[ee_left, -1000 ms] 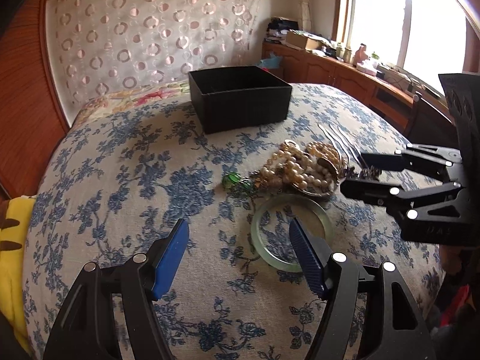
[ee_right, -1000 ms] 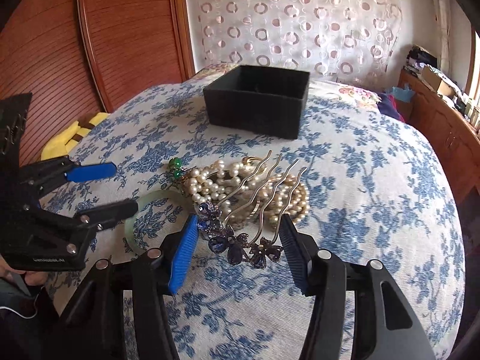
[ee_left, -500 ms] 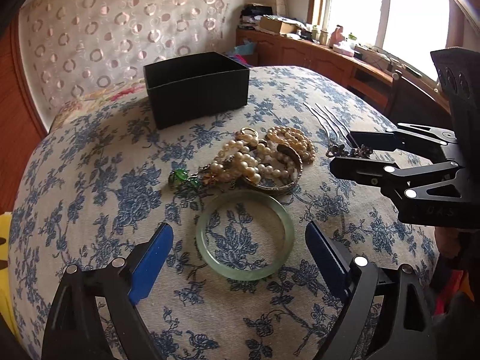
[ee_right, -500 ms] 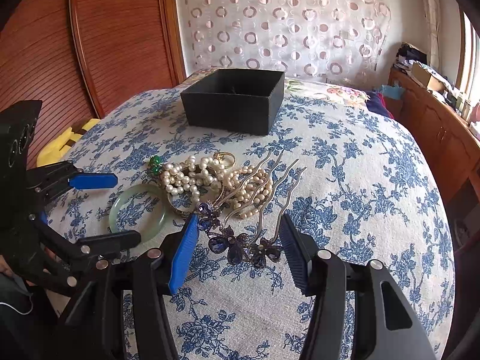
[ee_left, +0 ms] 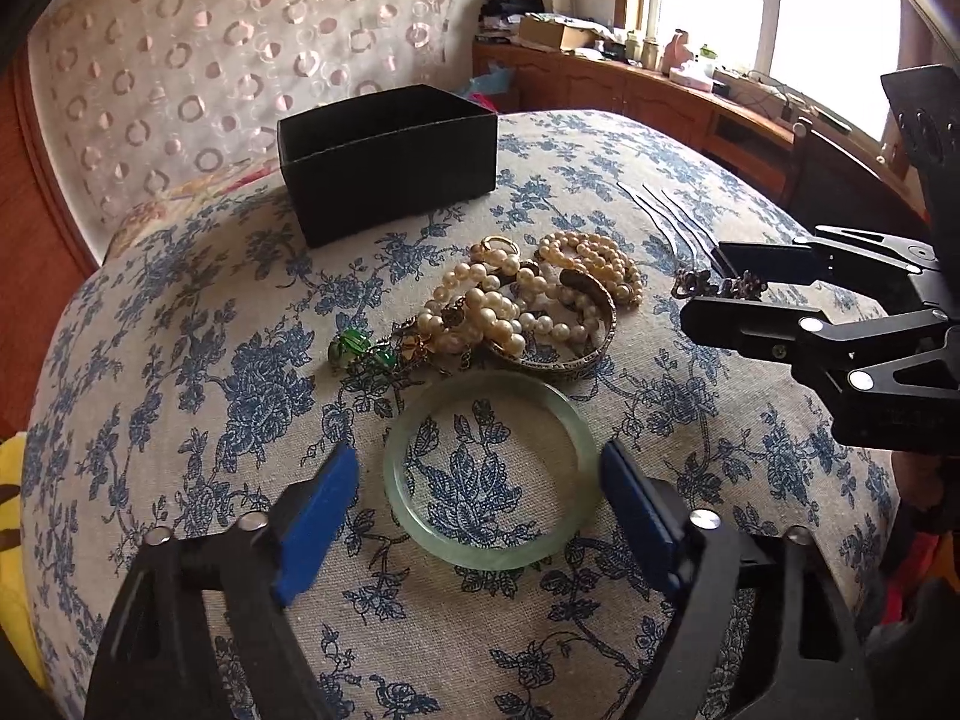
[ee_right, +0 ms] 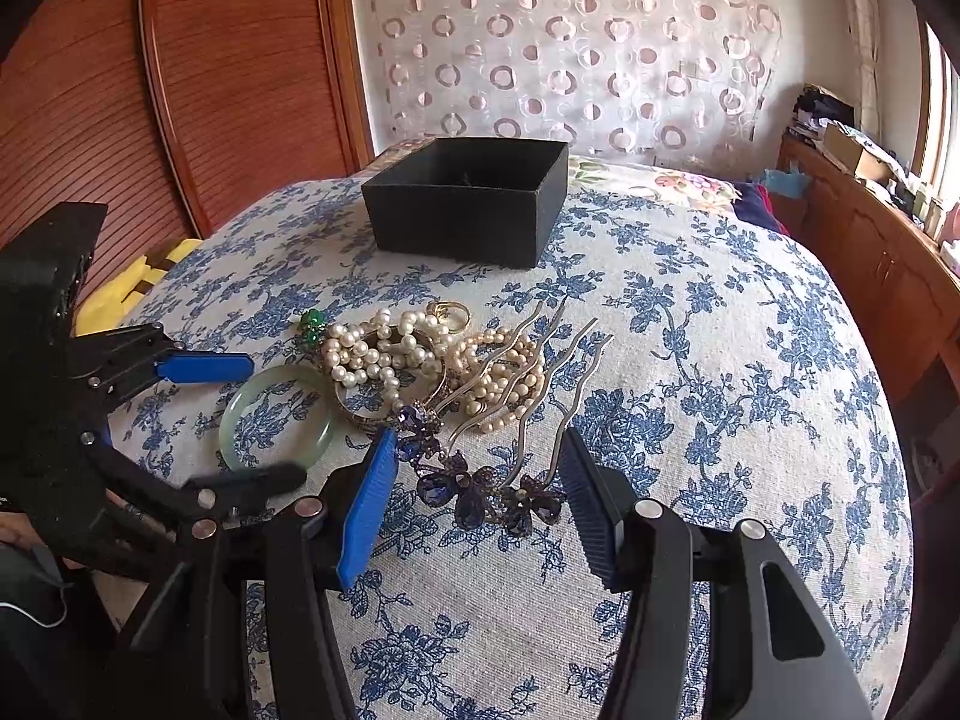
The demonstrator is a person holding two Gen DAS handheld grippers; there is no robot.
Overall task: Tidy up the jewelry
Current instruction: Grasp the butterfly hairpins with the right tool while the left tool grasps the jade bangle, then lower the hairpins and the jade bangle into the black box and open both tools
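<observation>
A pale green jade bangle (ee_left: 492,553) lies flat on the blue-flowered cloth. My left gripper (ee_left: 477,474) straddles it, and its jaws are closing with a small gap still on each side. The bangle (ee_right: 230,429) and left gripper (ee_right: 270,420) also show in the right wrist view. My right gripper (ee_right: 477,462) is shut on a hair comb (ee_right: 474,492) with dark blue flowers, its prongs reaching over a pearl bracelet. I cannot tell if the comb is lifted. From the left wrist view, the right gripper (ee_left: 702,282) holds the comb (ee_left: 744,287) to the right of the pile.
A heap of pearl strands (ee_left: 498,312), a metal bangle (ee_left: 576,360), a gold ring (ee_left: 501,246) and green beads (ee_left: 345,348) lies just beyond the jade bangle. An open black box (ee_left: 390,180) stands behind the heap. Wooden cabinets (ee_left: 600,84) line the far right wall.
My left gripper slid over until the jade bangle sat between its jaws, which widened and then narrowed. The comb in my right gripper drew a little to the right of the pearls.
</observation>
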